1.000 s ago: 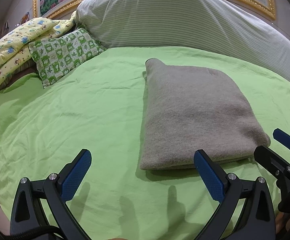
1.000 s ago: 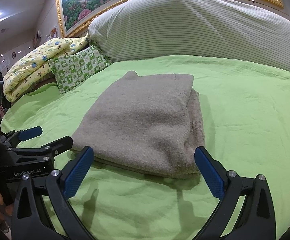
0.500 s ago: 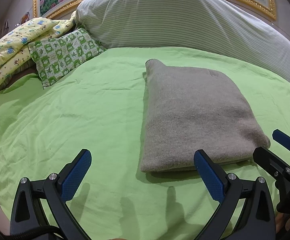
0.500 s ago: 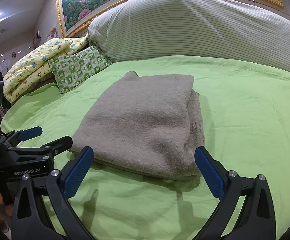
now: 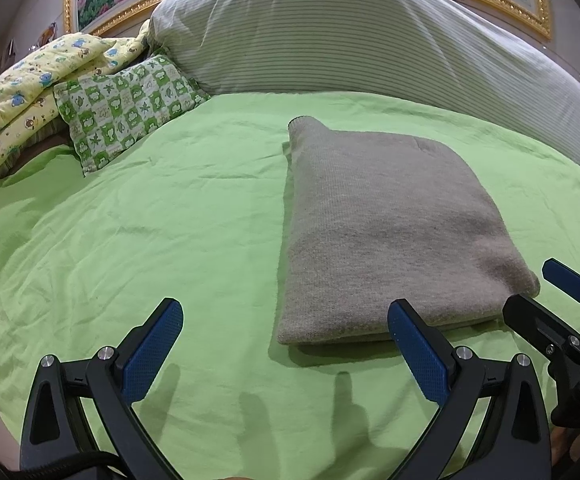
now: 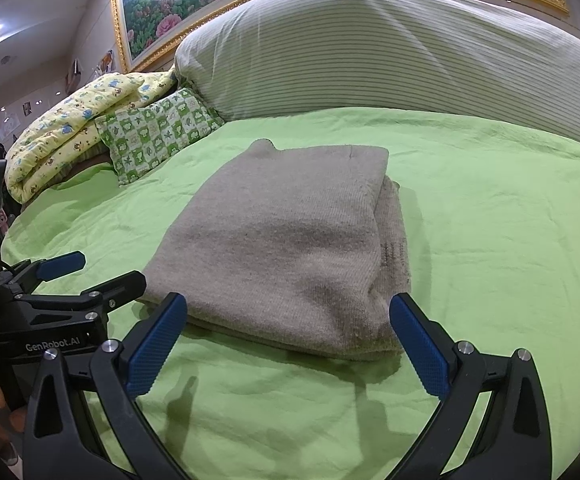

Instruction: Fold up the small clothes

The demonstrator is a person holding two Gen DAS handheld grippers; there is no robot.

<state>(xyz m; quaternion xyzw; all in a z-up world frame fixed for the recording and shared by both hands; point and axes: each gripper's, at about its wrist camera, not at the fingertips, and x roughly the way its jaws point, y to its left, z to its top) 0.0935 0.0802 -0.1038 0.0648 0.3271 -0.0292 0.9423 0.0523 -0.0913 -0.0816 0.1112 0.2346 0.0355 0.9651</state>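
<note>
left gripper (image 5: pixel 284 346): fingers spread wide, holding nothing, hovering over bare sheet just near of the sweater's near-left corner
right gripper (image 6: pixel 288 338): same deal, fingers wide and empty, right at the near edge
change: basically none in the last second, both grippers just parked
grey sweater (image 5: pixel 386 232): folded into a tidy rectangle, flat on the green bed (image 5: pixel 130 240), centre-right
task read: looks done to me
far end: checkered pillow (image 5: pixel 126 110), striped bolster (image 5: pixel 370 40)
</note>
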